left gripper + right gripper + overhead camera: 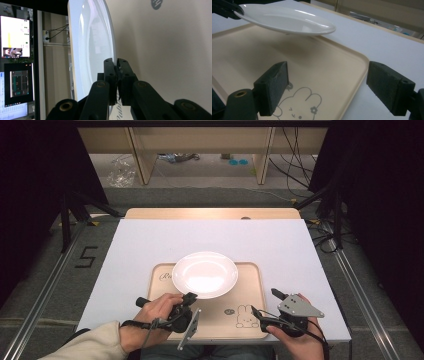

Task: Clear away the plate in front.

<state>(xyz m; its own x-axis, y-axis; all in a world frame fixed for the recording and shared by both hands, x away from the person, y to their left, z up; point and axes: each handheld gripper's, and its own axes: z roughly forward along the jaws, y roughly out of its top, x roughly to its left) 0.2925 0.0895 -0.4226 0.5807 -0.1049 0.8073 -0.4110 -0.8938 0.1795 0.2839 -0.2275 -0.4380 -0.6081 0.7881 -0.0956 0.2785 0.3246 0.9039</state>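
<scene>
A white plate (205,274) hangs a little above a beige tray (250,270), its shadow showing on the tray (324,62) in the right gripper view. My left gripper (191,296) is shut on the plate's near-left rim. In the left gripper view the two black jaws (117,67) pinch the plate (92,42) edge-on. My right gripper (266,303) sits over the tray's near-right corner, open, nothing between its pads (273,87). The plate (287,20) lies beyond them to the upper left.
The tray, printed with a small rabbit drawing (245,316), lies on a white mat (280,245) over a wooden table. Dark curtains and stands flank the table. Monitors (16,62) stand off to one side in the left gripper view.
</scene>
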